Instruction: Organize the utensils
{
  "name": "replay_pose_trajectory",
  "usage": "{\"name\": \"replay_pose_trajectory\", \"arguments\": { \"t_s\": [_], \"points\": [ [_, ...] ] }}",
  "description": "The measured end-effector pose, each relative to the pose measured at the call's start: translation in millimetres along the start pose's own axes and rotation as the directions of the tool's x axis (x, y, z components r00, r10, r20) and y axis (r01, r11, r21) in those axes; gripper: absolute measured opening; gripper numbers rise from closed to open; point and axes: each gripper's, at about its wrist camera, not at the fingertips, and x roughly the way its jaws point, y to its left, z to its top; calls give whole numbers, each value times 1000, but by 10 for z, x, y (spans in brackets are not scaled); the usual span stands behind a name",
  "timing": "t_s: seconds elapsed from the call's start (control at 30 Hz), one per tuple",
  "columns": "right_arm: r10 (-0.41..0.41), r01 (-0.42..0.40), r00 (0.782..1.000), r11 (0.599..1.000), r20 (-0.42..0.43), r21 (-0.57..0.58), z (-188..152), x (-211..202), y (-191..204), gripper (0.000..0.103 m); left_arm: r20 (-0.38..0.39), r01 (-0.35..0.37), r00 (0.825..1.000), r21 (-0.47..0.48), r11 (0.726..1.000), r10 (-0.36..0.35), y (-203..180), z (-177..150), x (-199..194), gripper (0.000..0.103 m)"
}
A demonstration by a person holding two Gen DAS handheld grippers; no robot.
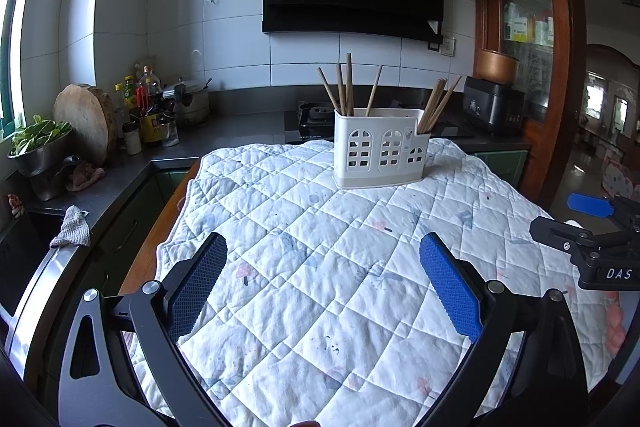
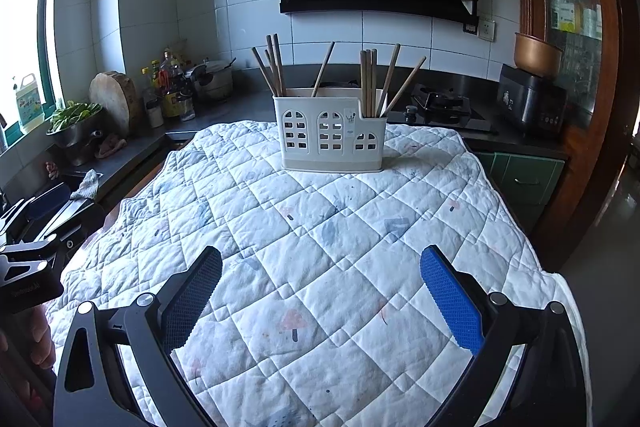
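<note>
A white plastic utensil holder with window cut-outs stands at the far end of a quilted white cloth. Several wooden chopsticks stand upright in its tall part, and several more lean in its low right compartment. My left gripper is open and empty above the near cloth. My right gripper is open and empty, also well short of the holder. The right gripper shows at the right edge of the left wrist view.
A dark counter runs behind and to the left with sauce bottles, a round wooden board, a bowl of greens and a pot. A gas hob, a black cooker and a wooden cabinet stand to the right.
</note>
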Motion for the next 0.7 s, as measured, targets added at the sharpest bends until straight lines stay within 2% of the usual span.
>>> {"name": "replay_pose_trajectory", "arguments": {
  "t_s": [0.7],
  "points": [
    [7,-7,1000,1000,0,-4,-15,14,19,96,-5,4,1000,4,1000,-4,2,-32,30,96]
  ]
}}
